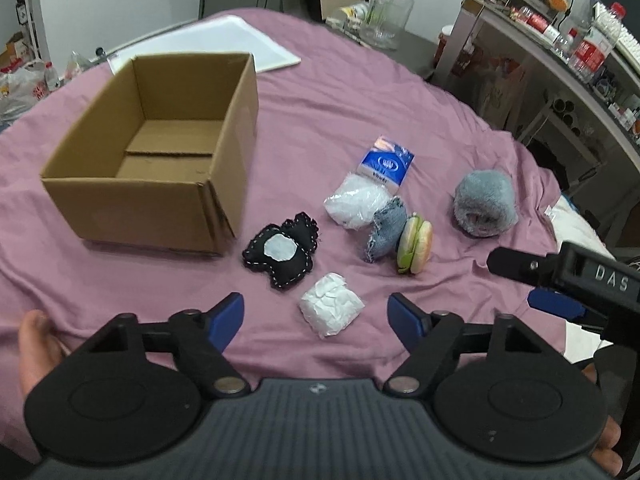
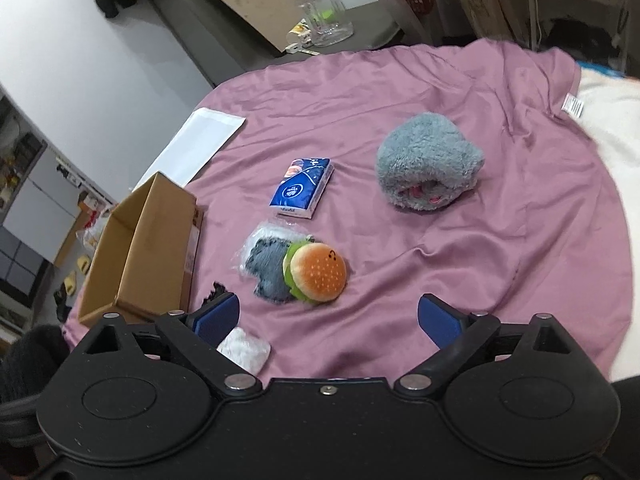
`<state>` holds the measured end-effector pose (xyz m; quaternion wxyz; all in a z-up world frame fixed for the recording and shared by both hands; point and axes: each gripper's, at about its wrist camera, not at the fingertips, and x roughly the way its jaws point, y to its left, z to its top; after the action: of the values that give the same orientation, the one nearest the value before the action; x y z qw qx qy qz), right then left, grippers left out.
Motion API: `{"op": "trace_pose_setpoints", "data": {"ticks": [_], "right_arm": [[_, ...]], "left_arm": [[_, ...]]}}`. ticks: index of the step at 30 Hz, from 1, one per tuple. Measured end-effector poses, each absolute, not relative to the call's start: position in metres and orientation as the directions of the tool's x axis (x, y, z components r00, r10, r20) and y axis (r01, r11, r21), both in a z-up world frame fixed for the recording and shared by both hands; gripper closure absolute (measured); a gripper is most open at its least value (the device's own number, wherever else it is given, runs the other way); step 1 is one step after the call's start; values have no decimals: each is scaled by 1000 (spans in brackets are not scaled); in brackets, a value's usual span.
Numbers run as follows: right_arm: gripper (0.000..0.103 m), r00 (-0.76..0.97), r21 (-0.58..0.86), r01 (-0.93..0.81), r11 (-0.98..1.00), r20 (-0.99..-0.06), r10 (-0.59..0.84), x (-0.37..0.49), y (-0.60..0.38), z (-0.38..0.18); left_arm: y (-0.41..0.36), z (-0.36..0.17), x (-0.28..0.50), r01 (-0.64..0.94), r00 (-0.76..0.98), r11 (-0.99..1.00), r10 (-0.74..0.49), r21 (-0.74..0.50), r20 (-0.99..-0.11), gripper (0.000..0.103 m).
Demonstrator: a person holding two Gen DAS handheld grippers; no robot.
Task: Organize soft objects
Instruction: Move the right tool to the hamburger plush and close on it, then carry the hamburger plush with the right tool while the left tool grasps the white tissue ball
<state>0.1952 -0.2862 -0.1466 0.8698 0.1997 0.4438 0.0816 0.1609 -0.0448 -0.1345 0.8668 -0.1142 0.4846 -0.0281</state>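
Your left hand-held gripper [image 1: 316, 316] hangs spread wide and empty over the pink sheet [image 1: 460, 128]; your right hand-held gripper [image 2: 328, 322] is likewise spread and holds nothing. Just ahead of the left pads, at about 12 o'clock, lies the white crinkled packet [image 1: 331, 309]: light, squashy, its film likely slippery, so pinch across its middle. At 11 o'clock sits the black felt toy [image 1: 282, 254], flat and limp (take the thick centre). Towards 1 o'clock the burger plush [image 1: 416, 245] leans on a denim scrap [image 1: 386, 232], springy and easy to squeeze. The grey fluffy plush [image 2: 430, 168] lies well apart at 2 o'clock. The empty cardboard box [image 1: 168, 80] waits at 10 o'clock.
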Motion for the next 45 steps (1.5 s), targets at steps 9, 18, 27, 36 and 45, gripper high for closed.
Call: {"op": "trace_pose_setpoints", "data": {"ticks": [9, 18, 27, 36, 45], "right_arm": [[10, 571, 455, 48, 889, -743, 349, 221, -285, -170], [21, 523, 463, 70, 884, -771, 363, 244, -278, -191], [21, 494, 429, 59, 901, -797, 347, 260, -265, -204], [46, 478, 401, 36, 915, -811, 337, 269, -253, -211], [82, 505, 420, 24, 907, -788, 351, 259, -254, -203]], "left_arm": [[-41, -172, 187, -110, 472, 959, -181, -261, -863, 33], [-44, -202, 207, -108, 436, 945, -233, -308, -869, 34], [-46, -214, 215, -103, 422, 941, -251, -321, -871, 34], [-39, -211, 212, -115, 435, 932, -264, -344, -861, 59], [-34, -199, 200, -118, 472, 935, -244, -335, -847, 59]]}}
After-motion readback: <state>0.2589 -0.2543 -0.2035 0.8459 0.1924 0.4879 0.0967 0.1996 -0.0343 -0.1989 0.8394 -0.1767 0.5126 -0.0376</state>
